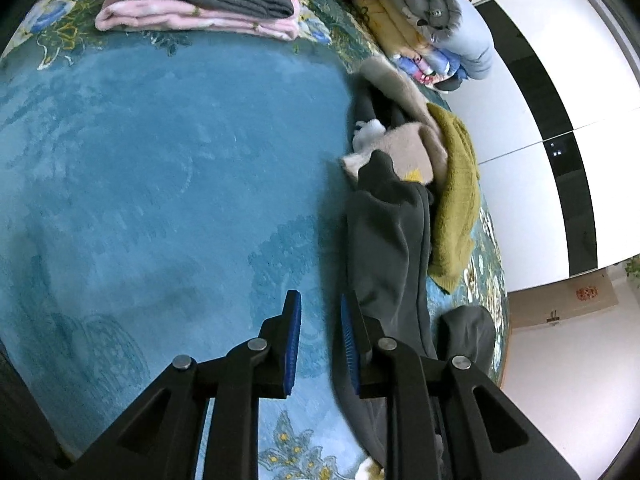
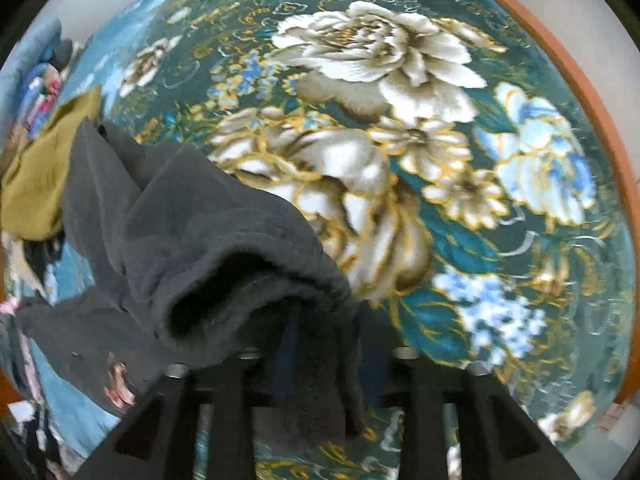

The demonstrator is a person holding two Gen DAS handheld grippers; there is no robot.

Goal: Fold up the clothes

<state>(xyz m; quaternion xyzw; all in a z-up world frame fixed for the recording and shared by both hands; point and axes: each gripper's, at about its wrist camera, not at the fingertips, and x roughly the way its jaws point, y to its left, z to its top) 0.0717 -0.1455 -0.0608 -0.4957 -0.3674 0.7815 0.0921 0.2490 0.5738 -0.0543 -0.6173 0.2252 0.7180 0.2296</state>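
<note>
- Currently, I saw the left gripper (image 1: 320,344) with jaws slightly apart and nothing between them, above the blue floral blanket (image 1: 160,180); the dark grey garment (image 1: 384,240) lay just right of it.
- I saw the right gripper (image 2: 324,360) pointing down, the same garment (image 2: 208,248) draped over its fingers; I could not tell its jaw state.

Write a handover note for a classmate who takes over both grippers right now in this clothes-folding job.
Left gripper: fingers apart, holding nothing, beside the dark grey garment on the blue blanket.
Right gripper: points down; grey cloth drapes over its fingers, grip unclear.
Done: folded grey and pink pile at the far edge.
Left: the grey garment, the olive knit and the beige fluffy piece lie unfolded.
</note>
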